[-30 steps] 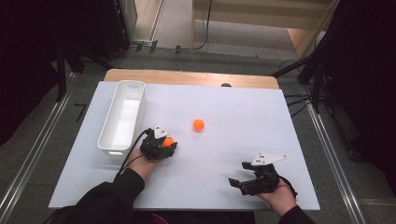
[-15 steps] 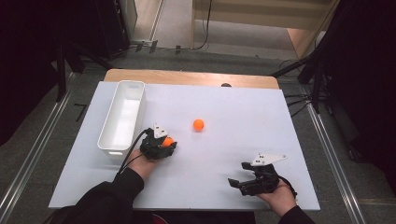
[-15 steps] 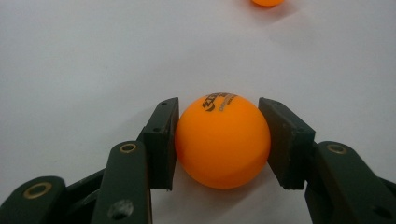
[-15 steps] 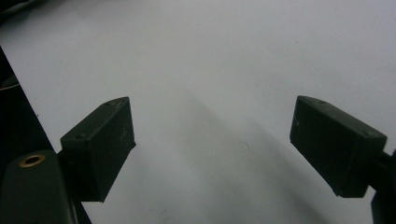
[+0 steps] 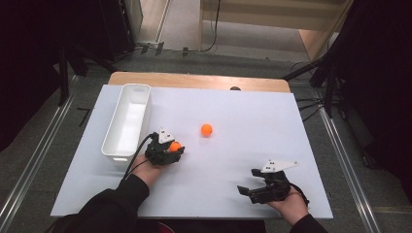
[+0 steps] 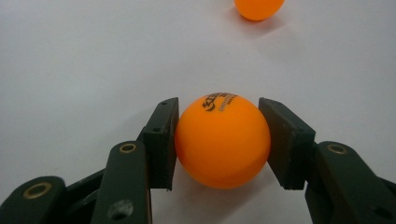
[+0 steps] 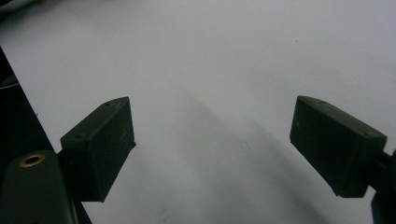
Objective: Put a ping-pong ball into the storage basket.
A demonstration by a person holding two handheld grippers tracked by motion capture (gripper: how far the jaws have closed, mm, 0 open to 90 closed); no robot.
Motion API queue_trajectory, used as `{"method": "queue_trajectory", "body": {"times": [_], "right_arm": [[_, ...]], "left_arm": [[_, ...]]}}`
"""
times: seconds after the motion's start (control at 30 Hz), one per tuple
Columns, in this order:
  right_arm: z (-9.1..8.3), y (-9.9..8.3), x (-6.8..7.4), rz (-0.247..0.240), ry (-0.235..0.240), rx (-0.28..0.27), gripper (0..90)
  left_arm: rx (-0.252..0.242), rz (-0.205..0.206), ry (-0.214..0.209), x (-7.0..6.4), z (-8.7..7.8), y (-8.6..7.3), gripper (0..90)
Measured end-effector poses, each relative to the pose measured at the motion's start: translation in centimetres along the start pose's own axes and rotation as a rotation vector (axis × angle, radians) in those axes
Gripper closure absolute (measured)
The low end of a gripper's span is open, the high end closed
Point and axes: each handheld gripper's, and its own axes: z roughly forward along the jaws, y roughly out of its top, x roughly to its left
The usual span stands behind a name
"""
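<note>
An orange ball with dark print [image 6: 223, 140] sits between the jaws of my left gripper [image 6: 218, 140], which is shut on it; both pads touch its sides. In the high view that gripper [image 5: 171, 148] rests on the white table just right of the tray, the ball [image 5: 174, 146] showing at its tip. A second orange ball [image 5: 206, 129] lies loose on the table to the upper right, also at the top of the left gripper view [image 6: 258, 8]. My right gripper [image 5: 248, 190] lies near the front right edge, open, with bare table between its jaws [image 7: 212, 149].
A long white tray [image 5: 127, 121] stands at the left side of the white table [image 5: 252, 121], looking empty. The table's front edge runs just under both hands. A wooden strip [image 5: 194, 80] borders the far edge, with dark stands and cables beyond.
</note>
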Motion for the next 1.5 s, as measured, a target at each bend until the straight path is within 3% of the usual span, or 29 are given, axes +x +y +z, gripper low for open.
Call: {"method": "queue_trajectory", "body": {"times": [0.07,0.2,0.83,1.07,1.23,1.37,1.5], "right_arm": [[0.0,0.0,0.0,0.000,0.000,0.000,12.3],[0.0,0.0,0.0,0.001,-0.001,0.000,12.3],[0.0,0.0,0.0,0.001,0.002,0.003,12.3],[0.0,0.0,0.1,0.001,0.002,0.003,12.3],[0.0,0.0,0.1,0.001,0.003,0.004,12.3],[0.0,-0.1,0.0,-0.001,-0.001,0.003,12.3],[0.0,-0.1,0.1,-0.001,-0.001,0.004,12.3]], "left_arm": [[0.005,0.013,0.004,0.0,-0.1,0.1,50.3],[-0.003,0.000,-0.008,-0.1,-0.3,0.3,50.3],[-0.014,0.005,-0.101,-0.4,-1.6,1.1,50.3],[-0.016,0.043,-0.134,-0.4,-2.4,1.4,50.2],[-0.014,0.061,-0.170,-0.3,-3.0,1.6,50.3],[-0.027,0.040,-0.227,-0.2,-3.6,1.8,50.3],[-0.031,0.057,-0.245,-0.3,-4.1,1.9,50.3]]}}
